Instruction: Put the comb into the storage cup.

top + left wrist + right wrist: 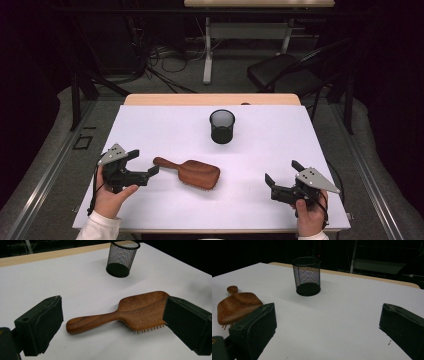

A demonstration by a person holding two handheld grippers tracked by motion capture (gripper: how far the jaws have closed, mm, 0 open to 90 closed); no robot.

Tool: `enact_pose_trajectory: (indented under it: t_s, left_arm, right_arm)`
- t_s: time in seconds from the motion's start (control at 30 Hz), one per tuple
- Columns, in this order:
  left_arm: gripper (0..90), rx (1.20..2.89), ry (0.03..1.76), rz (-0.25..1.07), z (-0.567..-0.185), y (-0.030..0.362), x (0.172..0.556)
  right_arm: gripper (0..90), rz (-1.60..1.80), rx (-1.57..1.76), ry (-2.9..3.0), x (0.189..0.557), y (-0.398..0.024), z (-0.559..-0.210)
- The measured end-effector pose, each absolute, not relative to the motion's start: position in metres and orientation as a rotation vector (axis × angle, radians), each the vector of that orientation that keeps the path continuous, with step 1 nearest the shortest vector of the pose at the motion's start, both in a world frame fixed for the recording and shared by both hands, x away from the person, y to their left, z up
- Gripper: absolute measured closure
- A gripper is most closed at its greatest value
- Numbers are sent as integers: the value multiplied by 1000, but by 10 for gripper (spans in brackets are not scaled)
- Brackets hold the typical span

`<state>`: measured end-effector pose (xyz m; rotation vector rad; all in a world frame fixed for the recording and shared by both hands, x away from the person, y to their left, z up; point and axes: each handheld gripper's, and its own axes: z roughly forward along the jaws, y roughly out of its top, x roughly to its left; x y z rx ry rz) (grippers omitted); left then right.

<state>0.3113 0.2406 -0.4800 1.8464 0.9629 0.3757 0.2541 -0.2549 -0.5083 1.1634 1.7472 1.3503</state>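
Both tongs gape; hairbrush lies outside mesh cup.

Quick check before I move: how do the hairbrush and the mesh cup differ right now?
The hairbrush is brown wood and lies flat, bristles down; the mesh cup is black wire mesh and stands upright, mouth up. The hairbrush lies close to the open left gripper; the mesh cup stands farther back. Both rest free on the white table.

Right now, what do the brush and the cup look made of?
Hairbrush: looks like wood, reddish-brown with visible grain and a smooth, slightly glossy finish; pale bristle pins underneath, material unclear. Cup: black mesh, likely metal wire, matte, see-through walls.
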Motion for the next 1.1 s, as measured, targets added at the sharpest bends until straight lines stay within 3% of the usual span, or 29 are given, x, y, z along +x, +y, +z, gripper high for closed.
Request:
enact_pose_trajectory:
  t_s: [0.57,0.97,1.1]
  left_arm:
    - [60,1908,1031,368,-474,230,338]
    - [173,1884,1118,393,-464,232,361]
    - [248,1865,1152,400,-461,232,368]
  right_arm:
    - [8,1319,1169,1767,256,-254,-511]
    - [8,1307,1161,1787,258,-250,-513]
    - [8,1316,1154,1778,258,-250,-513]
